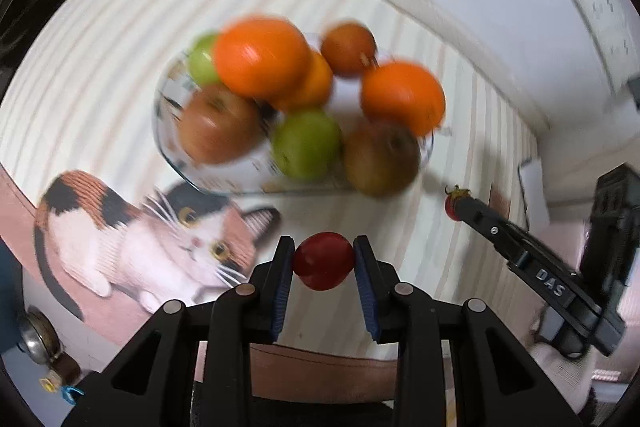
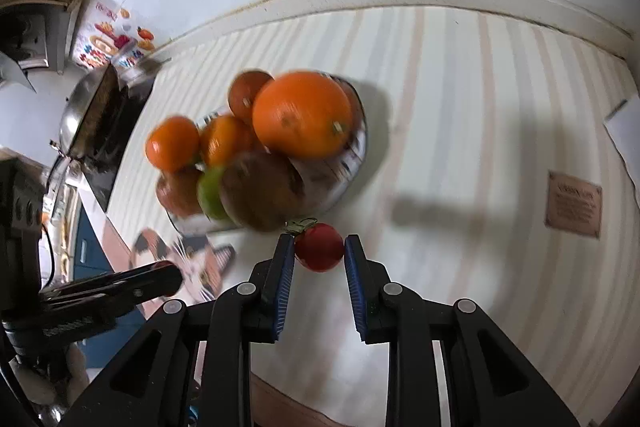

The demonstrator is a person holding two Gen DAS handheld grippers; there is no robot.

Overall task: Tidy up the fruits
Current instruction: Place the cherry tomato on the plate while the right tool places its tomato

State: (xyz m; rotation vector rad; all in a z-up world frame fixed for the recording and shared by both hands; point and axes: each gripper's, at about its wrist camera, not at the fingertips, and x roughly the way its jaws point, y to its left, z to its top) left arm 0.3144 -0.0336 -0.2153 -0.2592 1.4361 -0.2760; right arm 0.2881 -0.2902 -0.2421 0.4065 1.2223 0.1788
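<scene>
Item 1. Left tongs (image 1: 324, 261), bottom centre of the left wrist view: clamped on a small red tomato (image 1: 323, 260), blue pads pressing both flanks. Held clear of the desk (image 1: 100, 67), apparently for carrying toward the bowl.

Item 2. Right tongs (image 2: 319, 253), bottom centre of the right wrist view: clamped on a second red tomato with green stem (image 2: 319, 247), stem end turned toward the bowl. Also seen at right edge of the left view, tip showing red.

Item 3. Glass bowl (image 1: 168, 155), centre of the left view, on striped desk cover. Piled high: oranges (image 1: 262, 57), green apples (image 1: 306, 143), reddish apple (image 1: 218, 123), brown-skinned fruit (image 1: 380, 157). Blurred. Stack heaped above the rim, so little free room; a gap near the middle looks like the likeliest seat for small fruit.

Item 4. Cat-print mat (image 1: 152, 239), lower left of the left view, flat beside the bowl, partly under it.

Item 5. Dark pan (image 2: 100, 115), upper left of the right view, well apart from the bowl.

Risk, as judged: small tomatoes set on a crowded heap may roll off.
</scene>
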